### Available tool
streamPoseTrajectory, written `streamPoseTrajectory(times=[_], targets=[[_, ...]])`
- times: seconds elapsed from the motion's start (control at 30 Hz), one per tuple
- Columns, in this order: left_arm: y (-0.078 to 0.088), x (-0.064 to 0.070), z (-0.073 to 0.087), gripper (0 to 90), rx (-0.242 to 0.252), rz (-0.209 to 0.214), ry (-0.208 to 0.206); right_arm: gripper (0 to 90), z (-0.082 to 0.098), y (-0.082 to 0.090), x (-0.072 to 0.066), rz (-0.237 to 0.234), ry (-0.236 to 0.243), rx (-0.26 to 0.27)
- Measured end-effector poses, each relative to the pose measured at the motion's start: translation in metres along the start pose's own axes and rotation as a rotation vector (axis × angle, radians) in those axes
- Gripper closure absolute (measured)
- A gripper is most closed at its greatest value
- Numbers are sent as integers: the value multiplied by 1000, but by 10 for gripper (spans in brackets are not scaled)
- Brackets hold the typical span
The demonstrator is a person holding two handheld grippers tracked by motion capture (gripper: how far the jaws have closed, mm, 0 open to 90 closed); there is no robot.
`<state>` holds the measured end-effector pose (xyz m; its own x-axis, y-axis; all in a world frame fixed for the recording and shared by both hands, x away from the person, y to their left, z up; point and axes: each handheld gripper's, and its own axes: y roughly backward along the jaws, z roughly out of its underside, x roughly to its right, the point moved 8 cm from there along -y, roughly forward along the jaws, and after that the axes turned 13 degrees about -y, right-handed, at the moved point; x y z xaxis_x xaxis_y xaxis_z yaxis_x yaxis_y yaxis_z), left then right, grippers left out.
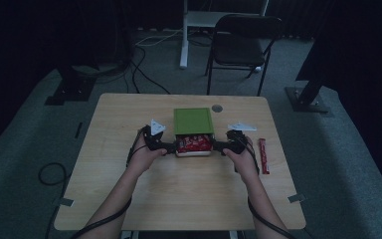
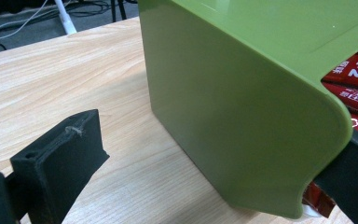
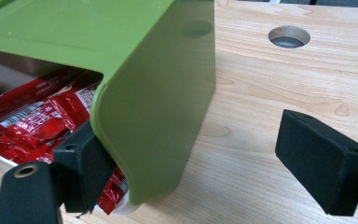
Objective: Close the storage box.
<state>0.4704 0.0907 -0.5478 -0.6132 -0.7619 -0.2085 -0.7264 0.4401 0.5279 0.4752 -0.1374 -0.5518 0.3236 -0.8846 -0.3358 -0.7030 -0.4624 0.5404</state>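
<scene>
Dark carpet and a folding chair (image 1: pixel 243 40) lie beyond the pale wood-grain bench (image 1: pixel 129 114). At the left, the left gripper (image 1: pixel 171 148) has its jaws wide, straddling the near corner of the smooth green lid (image 1: pixel 193 120), one jaw inside, one outside on bare wood. The lid, rounded at its corners, sits partly over a box (image 1: pixel 194 152) at mid-bench packed with glossy red sachets (image 1: pixel 195 143). The right gripper (image 1: pixel 218 146) likewise has its jaws wide across the opposite corner. Farther right, a lone red stick sachet (image 1: pixel 263 155) lies flat, apart from both.
</scene>
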Motion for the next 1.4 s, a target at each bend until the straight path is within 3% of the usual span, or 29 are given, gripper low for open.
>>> streamPoseTrajectory(times=[0.2, 0.37, 0.63, 0.97, 1.4], targets=[[2, 9, -1, 24, 33, 43, 15, 159, 1, 2, -2, -8, -13, 12], [8, 13, -2, 23, 26, 52, -2, 157, 0, 8, -5, -24, -18, 26], [17, 23, 0, 23, 32, 70, 11, 142, 0, 21, -14, -55, -7, 44], [32, 19, 1, 23, 33, 61, 21, 142, 2, 34, -10, -42, -5, 55], [46, 4, 30, 24, -14, 25, 52, 142, 18, 41, 10, -3, -13, 34]])
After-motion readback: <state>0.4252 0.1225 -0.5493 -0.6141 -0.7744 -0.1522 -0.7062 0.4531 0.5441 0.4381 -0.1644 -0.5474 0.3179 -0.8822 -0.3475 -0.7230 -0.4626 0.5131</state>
